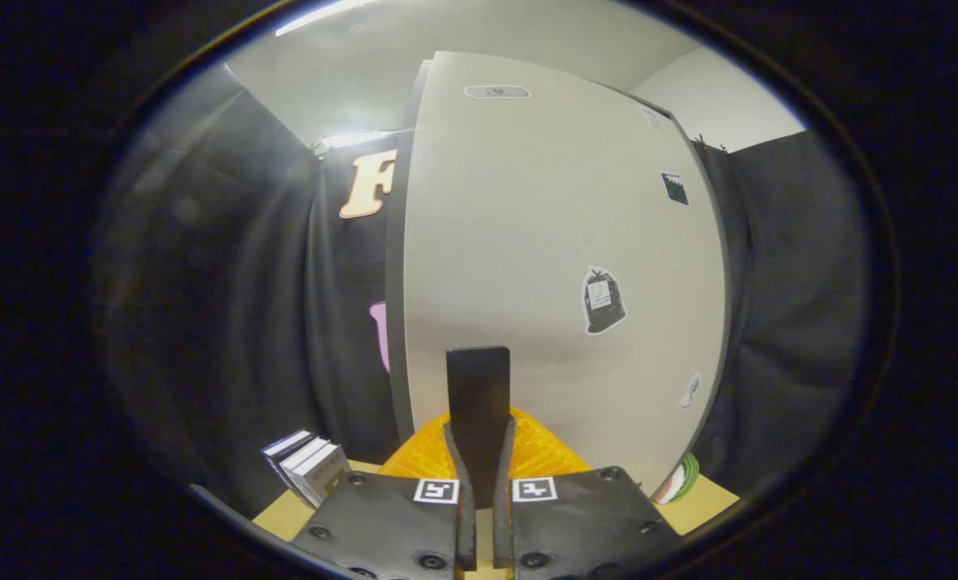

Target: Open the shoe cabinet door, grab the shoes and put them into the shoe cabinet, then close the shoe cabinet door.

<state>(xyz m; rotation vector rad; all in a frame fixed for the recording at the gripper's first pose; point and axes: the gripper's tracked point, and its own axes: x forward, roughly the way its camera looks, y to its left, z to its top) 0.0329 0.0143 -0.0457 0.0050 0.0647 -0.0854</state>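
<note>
The gripper (479, 463) has its two fingers pressed close together, pinching a flat dark upright tab (479, 403) between them (what the tab belongs to is unclear). Just beyond stands the tall pale-beige shoe cabinet door (527, 266), dotted with small stickers. A ridged orange plastic object (539, 455) sits at its foot, with small white boxes (309, 471) beside on the tan tabletop (285, 515).

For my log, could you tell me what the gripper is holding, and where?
The gripper is shut on a flat dark handle, pinched at its lower end, before the cabinet door.
</note>
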